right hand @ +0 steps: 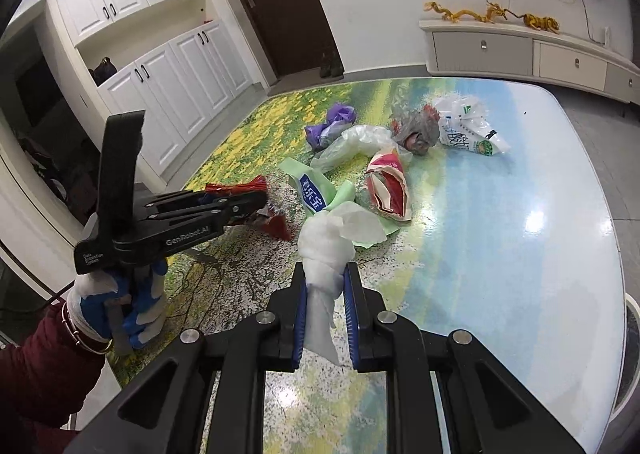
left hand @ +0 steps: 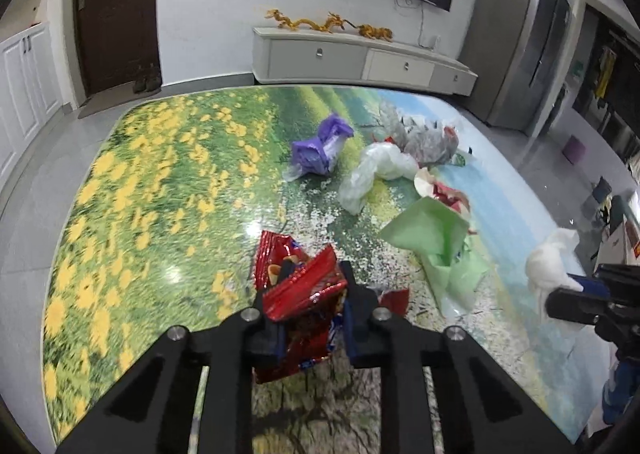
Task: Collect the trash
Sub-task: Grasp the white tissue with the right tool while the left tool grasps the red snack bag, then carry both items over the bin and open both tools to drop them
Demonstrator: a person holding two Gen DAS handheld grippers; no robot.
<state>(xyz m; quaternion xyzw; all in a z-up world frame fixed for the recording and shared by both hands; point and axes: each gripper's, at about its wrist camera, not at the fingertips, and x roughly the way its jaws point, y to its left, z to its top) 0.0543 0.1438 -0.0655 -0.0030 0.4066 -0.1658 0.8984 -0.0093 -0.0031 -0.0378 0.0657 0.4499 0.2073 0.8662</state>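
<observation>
**Both grippers clamping trash over the table**

The left gripper (left hand: 310,294) is pinching a red snack wrapper (left hand: 298,282) tightly. The right gripper (right hand: 326,306) is squeezing a white tissue wad (right hand: 326,250). Beyond, a green packet (right hand: 316,194) and purple bag (left hand: 318,148) are lying on the printed table (right hand: 500,214).

Right gripper (right hand: 326,296) is clamped on a twisted white tissue wad (right hand: 325,250), lifted above the printed table (right hand: 520,238). To the left, a gloved hand (right hand: 120,306) holds the left gripper (right hand: 262,200), closed on a red snack wrapper (right hand: 276,224). Farther off lie a green packet (right hand: 316,194), purple bag (right hand: 330,126), clear bag (right hand: 352,142) and red-and-white wrapper (right hand: 388,186).
</observation>
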